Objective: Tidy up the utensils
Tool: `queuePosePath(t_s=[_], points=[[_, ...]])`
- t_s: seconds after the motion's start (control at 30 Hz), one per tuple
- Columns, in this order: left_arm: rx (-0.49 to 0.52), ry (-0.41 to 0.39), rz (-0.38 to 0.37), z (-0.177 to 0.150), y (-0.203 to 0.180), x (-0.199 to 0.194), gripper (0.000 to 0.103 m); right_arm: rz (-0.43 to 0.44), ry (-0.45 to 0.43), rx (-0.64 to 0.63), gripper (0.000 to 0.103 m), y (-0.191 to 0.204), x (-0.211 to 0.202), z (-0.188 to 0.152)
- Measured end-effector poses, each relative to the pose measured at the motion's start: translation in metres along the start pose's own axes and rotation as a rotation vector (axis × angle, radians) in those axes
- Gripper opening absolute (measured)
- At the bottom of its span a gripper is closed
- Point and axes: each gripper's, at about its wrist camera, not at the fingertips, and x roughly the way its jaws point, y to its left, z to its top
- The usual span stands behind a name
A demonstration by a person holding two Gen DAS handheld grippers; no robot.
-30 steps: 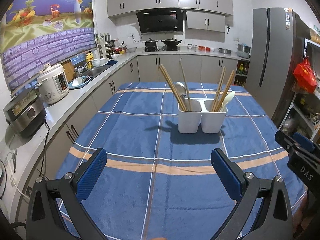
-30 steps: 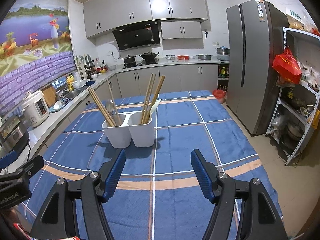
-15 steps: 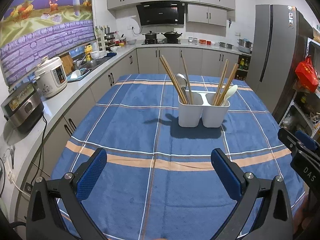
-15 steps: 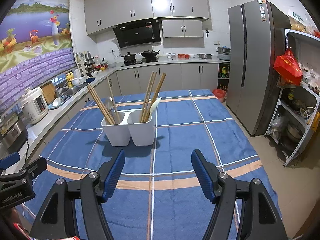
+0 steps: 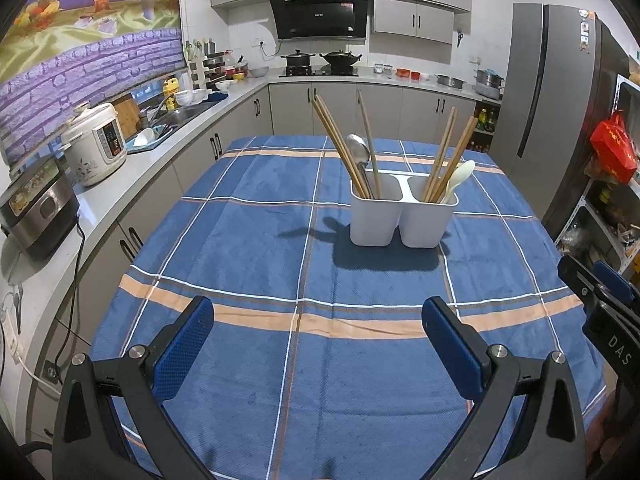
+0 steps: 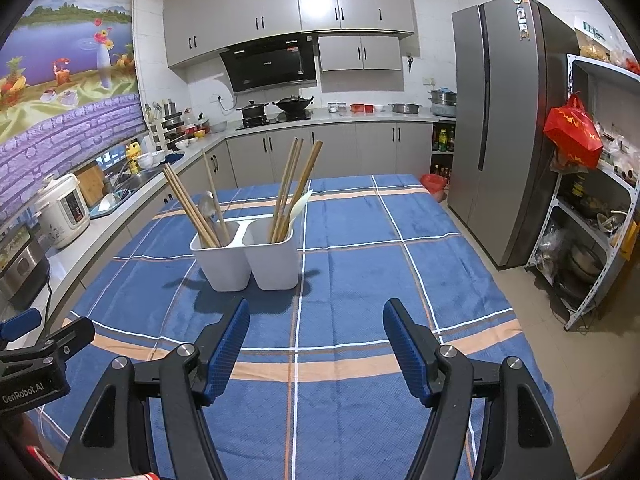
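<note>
Holder [image 5: 402, 216]: white, two compartments, upright on the blue checked cloth [image 5: 248, 240], toward the far half of the table.
Left compartment: three wooden chopsticks [image 5: 344, 152] plus a metal spoon [image 5: 357, 152], all leaning.
Right compartment: three more chopsticks [image 5: 450, 156] and a pale spoon [image 5: 460, 176] (plastic or ceramic, hard to tell).
Loose utensils: none visible on the cloth in either view.
Left gripper [image 5: 318, 330]: fingers spread wide, gripping nothing, hovering over the near cloth, well apart from the holder.
Right gripper [image 6: 316, 334]: likewise spread and empty, near side of the holder, closer to it than the left one.
Progress: every utensil in sight standing in the holder, so fits a finished tidy-up; equally fits a mixed set awaiting sorting, since each compartment holds both chopsticks and a spoon.
Left to do: not settled by these views.
</note>
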Motion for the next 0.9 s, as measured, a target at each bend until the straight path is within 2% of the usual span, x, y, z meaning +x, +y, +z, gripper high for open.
queuePosePath(t_s=[0.9], points=[[0.006, 0.002, -0.022, -0.0072, -0.0014, 0.0026, 0.103, -0.014, -0.014, -0.012, 0.075, 0.0039, -0.0071, -0.0049]])
